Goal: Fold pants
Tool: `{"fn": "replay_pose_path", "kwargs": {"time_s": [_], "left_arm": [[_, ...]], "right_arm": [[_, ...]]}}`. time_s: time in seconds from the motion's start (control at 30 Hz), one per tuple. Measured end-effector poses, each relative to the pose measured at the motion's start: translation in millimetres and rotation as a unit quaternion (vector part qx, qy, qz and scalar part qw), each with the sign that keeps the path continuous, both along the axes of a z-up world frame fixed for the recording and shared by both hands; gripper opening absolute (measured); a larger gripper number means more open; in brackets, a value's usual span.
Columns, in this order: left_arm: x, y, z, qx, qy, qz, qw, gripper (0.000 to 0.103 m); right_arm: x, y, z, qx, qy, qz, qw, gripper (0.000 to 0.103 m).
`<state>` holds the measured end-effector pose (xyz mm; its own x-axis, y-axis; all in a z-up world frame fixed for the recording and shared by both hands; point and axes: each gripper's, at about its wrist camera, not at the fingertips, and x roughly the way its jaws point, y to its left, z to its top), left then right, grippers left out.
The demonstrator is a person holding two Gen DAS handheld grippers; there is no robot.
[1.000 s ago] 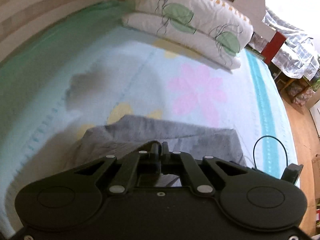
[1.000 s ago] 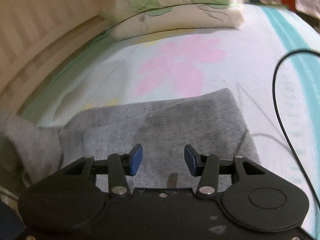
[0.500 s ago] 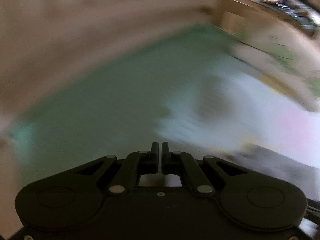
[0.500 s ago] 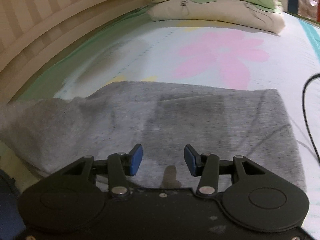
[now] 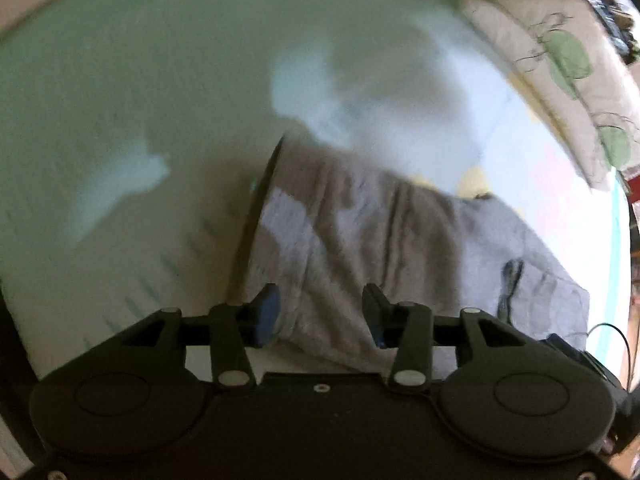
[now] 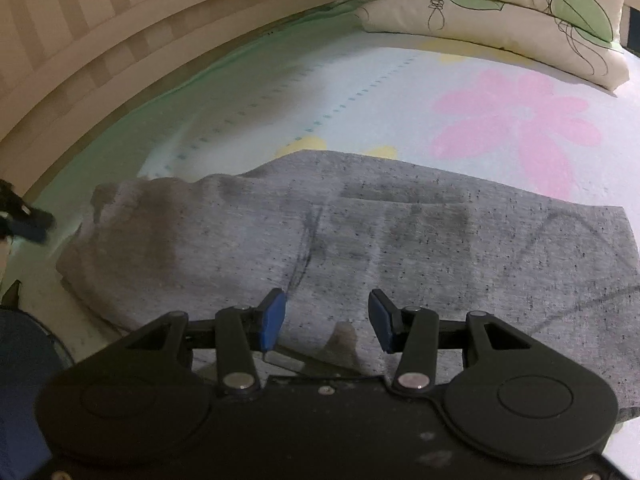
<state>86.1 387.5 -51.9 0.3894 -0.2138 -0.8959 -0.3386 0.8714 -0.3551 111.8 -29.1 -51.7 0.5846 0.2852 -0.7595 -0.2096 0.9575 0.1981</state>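
Left claw (image 5: pixel 318 314) opening over pants (image 5: pixel 360 240); shifted leftward.

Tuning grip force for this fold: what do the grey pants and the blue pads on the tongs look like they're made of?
Grey pants: soft heathered knit, probably cotton-blend jersey or fleece; matte, dark flecks in the grey, loose rumpled folds.

Blue pads of the right tongs: matte, likely rubber or soft plastic, on black, faintly glossy plastic arms with metal pivots; exact compound can't be told.

Pants (image 6: pixel 400 240): grey speckled knit cloth, matt, ahead of the matt black plastic right gripper (image 6: pixel 326 322). Bedsheet (image 6: pixel 400 92): smooth printed cloth beyond.
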Motion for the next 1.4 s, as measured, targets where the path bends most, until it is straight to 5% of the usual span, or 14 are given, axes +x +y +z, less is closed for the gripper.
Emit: {"fn": "replay_pose_path", "kwargs": {"time_s": [0.1,0.3,0.5,0.63,0.77,0.8,0.83,0.87,0.93,1.2,1.33,1.4], "left_arm": [[4.9,8.5,-20.7,-0.020,0.028,0.000,0.9994,0.058],[-2.1,17.8,-29.6,0.021,0.049,0.011,0.9985,0.062],[0.9,18.2,-42.4,0.003,0.063,-0.009,0.9980,0.070],[13.0,9.0,-54.0,-0.019,0.059,-0.014,0.9980,0.085],[22.6,1.5,-50.8,-0.030,0.033,0.002,0.9990,0.085],[23.6,0.7,-49.6,-0.032,0.026,0.009,0.9991,0.077],[23.2,-0.2,-47.2,-0.028,0.014,0.014,0.9994,0.055],[21.6,-1.6,-42.9,-0.011,0.005,0.024,0.9996,0.047],[19.1,-4.2,-34.7,0.002,-0.011,0.031,0.9994,0.013],[8.6,-22.1,6.9,0.040,-0.071,0.006,0.9966,0.011],[8.1,-30.3,21.4,0.044,-0.084,0.001,0.9955,0.011],[8.1,-38.0,31.0,0.052,-0.094,-0.009,0.9941,0.011]], "right_arm": [[2.4,-1.3,4.0,0.002,-0.001,-0.002,1.000,0.049],[4.5,-2.4,3.2,-0.003,0.004,-0.002,1.000,0.049],[7.9,2.6,-1.6,-0.003,0.010,0.004,1.000,0.049],[9.3,4.3,-1.6,-0.001,0.010,0.007,1.000,0.049],[6.8,1.5,2.8,0.005,0.005,0.007,1.000,0.049],[6.2,0.7,3.8,0.008,0.004,0.008,1.000,0.049],[6.2,0.3,4.4,0.010,0.002,0.008,1.000,0.049],[6.8,1.0,5.0,0.009,0.001,0.008,1.000,0.049],[9.2,2.8,5.5,0.005,-0.004,0.009,1.000,0.049],[49.6,32.7,-3.5,-0.030,-0.033,-0.013,0.999,0.049],[75.7,45.5,-37.0,-0.093,0.028,-0.016,0.995,0.050],[68.7,51.0,-33.7,-0.121,0.001,0.010,0.993,0.050]]}}
